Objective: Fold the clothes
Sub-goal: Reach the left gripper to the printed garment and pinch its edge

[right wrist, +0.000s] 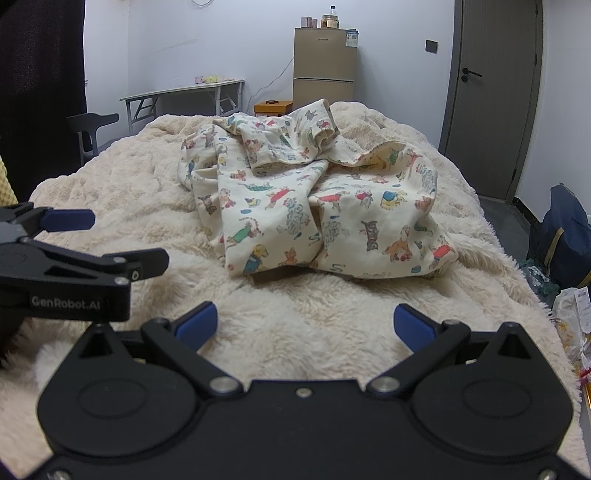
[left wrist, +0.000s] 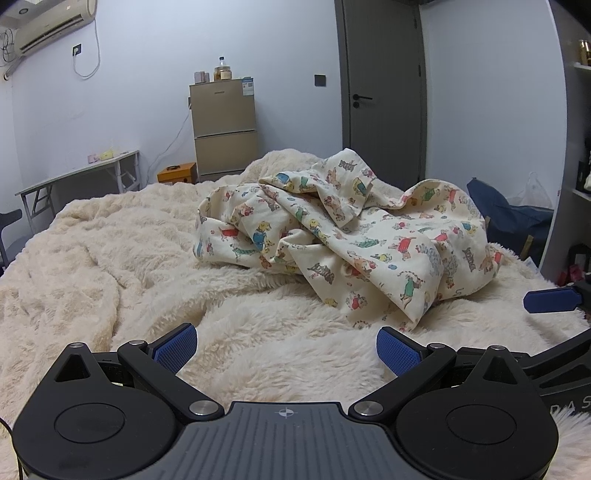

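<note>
- The left tongs [left wrist: 286, 349] sit at the bottom of the left wrist view, blue pads spread wide apart with nothing between them, hovering over the fluffy cream blanket [left wrist: 110, 251] that covers the bed.
- The right tongs [right wrist: 304, 325] fill the bottom of the right wrist view, likewise spread wide and empty, above the same blanket [right wrist: 122, 177].
- The crumpled garment [left wrist: 343, 236], cream cloth printed with small cartoon dogs in red, blue, green and yellow, lies in a heap on the blanket, in the centre and right of centre of the left wrist view, well ahead of the tongs.
- In the right wrist view the garment [right wrist: 314, 199] sits in the middle of the frame, a cuffed end raised at its upper edge; no tongs touch it.
- The left tongs [right wrist: 110, 240] also show at the left edge of the right wrist view, seen from the side, arms apart; a blue pad of the right tongs [left wrist: 550, 300] pokes in at the right edge of the left wrist view.
- Behind the bed, a tan fridge [left wrist: 223, 129] stands against the wall in the upper centre, jars on top.
- A grey door [left wrist: 384, 85] is at upper right, a folding tabletop [left wrist: 77, 173] at left, and an air conditioner [left wrist: 51, 26] in the upper left corner.
</note>
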Demonstrator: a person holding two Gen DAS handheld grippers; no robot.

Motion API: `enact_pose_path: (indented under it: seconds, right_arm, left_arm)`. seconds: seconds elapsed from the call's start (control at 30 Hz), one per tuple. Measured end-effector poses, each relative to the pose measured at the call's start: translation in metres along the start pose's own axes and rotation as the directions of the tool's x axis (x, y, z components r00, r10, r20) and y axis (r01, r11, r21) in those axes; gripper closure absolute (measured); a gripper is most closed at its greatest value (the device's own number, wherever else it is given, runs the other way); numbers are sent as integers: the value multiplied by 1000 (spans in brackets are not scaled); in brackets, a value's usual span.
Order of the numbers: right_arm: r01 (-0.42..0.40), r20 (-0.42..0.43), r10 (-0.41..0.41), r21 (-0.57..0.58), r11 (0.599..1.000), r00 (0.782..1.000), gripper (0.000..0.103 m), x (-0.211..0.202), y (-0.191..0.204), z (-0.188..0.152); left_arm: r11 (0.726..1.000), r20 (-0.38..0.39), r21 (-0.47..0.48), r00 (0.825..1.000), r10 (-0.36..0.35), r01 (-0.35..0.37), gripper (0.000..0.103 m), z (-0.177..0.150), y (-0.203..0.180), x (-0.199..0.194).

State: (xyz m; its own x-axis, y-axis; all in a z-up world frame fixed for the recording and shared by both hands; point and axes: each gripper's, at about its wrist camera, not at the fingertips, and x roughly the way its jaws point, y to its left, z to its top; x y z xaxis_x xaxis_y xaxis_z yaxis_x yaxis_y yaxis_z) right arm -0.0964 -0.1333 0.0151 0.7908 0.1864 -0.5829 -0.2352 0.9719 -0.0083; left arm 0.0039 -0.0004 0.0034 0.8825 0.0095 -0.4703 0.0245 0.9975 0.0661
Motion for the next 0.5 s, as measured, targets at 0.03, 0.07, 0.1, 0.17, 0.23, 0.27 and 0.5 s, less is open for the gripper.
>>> enact_pose_path:
  seconds: [0.03,0.07,0.1,0.17,0.23,0.27,0.5]
  right_arm:
    - [-13,6,13,8,1000,1000,0,-1,-4,4]
    - [-25,11,25,15,1000,1000,0,-2,-8,7]
    - [-38,17,38,23,999,999,0,-2,-11,11]
    - [-76,47,73,57,996,996,0,-5,-26,22]
    - [-89,48,86,68,994,995,0,-4,-31,24]
    - [-99,48,95,75,992,994,0,-3,-34,24]
    - [-169,51,164,128,977,985,0,3,-56,29]
  left_arm:
    - [1000,11,8,1000,-4,4,0,2,0,0]
    - [1000,27,24,1000,-10,10,0,7,0,0]
    - [1000,46,31,999,-6,5,0,11,0,-1]
    - [999,79,41,997,4,-7,0,18,1,-1]
    - [998,132,59,991,-10,2,0,28,2,0]
    - [998,150,62,988,-23,14,0,32,3,2]
    - [983,180,175,980,-86,54,0,72,-1,30]
